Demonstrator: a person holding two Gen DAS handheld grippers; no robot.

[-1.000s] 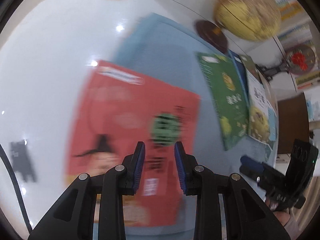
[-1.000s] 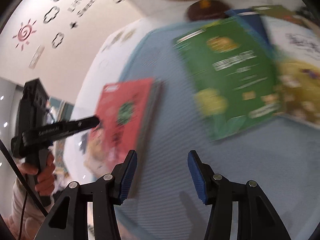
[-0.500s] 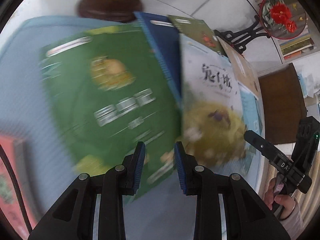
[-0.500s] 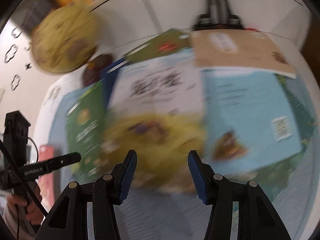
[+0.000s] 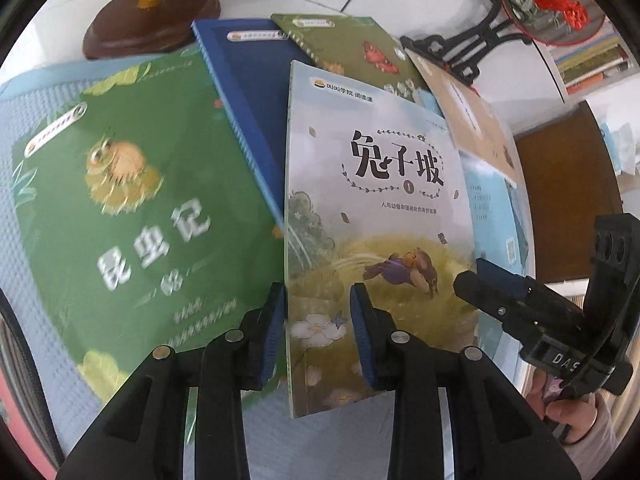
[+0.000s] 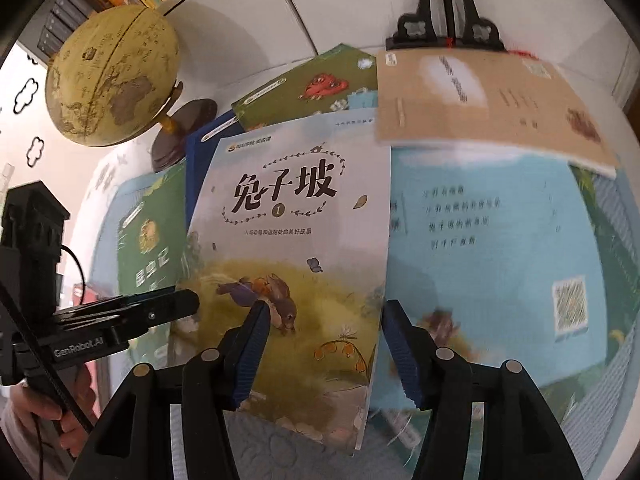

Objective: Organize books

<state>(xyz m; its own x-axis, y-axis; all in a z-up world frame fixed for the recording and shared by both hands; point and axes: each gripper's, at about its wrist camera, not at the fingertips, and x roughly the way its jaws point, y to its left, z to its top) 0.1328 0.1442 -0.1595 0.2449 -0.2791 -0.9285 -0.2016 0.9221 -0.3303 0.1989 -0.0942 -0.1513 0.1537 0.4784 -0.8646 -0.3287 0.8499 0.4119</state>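
I have both sets of tongs hovering over the spread of books on the desk, and neither holds anything. The left tongs (image 5: 318, 316) stand apart with the left edge of the rabbit book (image 5: 372, 216) between their tips; the right tongs (image 6: 322, 344) gape wider over that book's lower right corner. I judge I am lining up on its two long edges so I can lift it off the pile squarely.

The rabbit book lies on top, overlapping the green insect book (image 5: 132, 208) on its left, the blue book (image 5: 252, 92) and the olive book (image 5: 352, 48) behind it, and a pale blue book (image 6: 492, 248) on its right. A tan book (image 6: 480, 96) rests across the far edge of that pale blue one. All sit on a bluish textured mat (image 5: 24, 240), fanned loosely, which is why they need stacking.

Toward the desk's far edge stand a globe (image 6: 112, 80) and a black ornate stand (image 6: 446, 20). No box or tray shows; shelves with book spines sit in the background, though they are too blurred to tell if that is the destination.
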